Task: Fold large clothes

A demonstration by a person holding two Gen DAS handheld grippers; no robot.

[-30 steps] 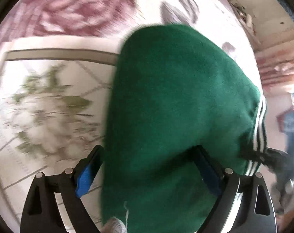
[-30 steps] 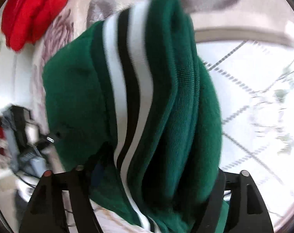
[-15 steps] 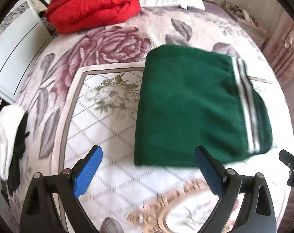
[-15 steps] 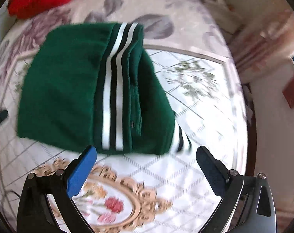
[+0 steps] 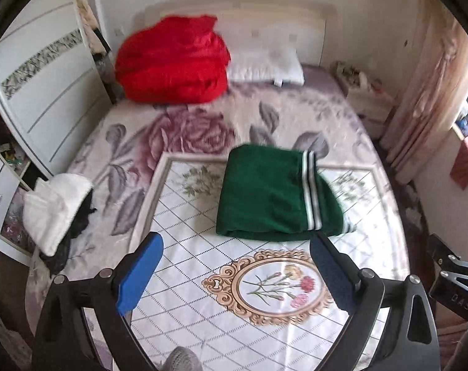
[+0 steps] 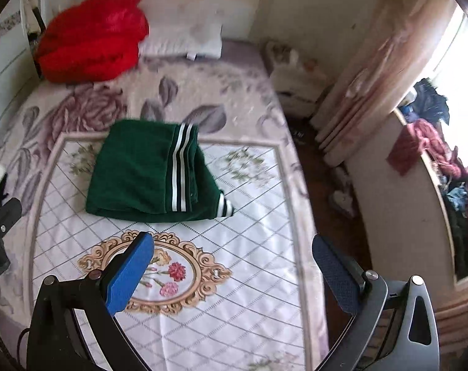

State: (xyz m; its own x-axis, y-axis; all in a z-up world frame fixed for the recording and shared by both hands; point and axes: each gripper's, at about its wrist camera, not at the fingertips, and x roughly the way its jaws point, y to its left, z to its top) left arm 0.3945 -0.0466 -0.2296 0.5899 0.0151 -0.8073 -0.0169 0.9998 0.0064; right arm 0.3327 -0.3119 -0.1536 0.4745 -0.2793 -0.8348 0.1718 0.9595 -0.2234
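A green garment with white and black stripes (image 5: 265,194) lies folded into a rectangle on the bed, on the white patterned mat (image 5: 184,266). It also shows in the right wrist view (image 6: 138,170). My left gripper (image 5: 235,247) is open and empty, held above the mat, nearer than the garment. My right gripper (image 6: 232,247) is open and empty, also pulled back from the garment. Part of the right gripper's body shows at the right edge of the left wrist view (image 5: 450,281).
A red bundle (image 5: 172,61) and a white pillow (image 5: 265,65) lie at the head of the bed. White and black clothes (image 5: 57,210) lie at the bed's left edge. A wardrobe (image 5: 39,77) stands on the left, curtains (image 6: 373,77) and a nightstand (image 6: 295,77) on the right.
Both grippers let go of the green garment, which now lies folded on the bed. Both have drawn back and up, away from it.
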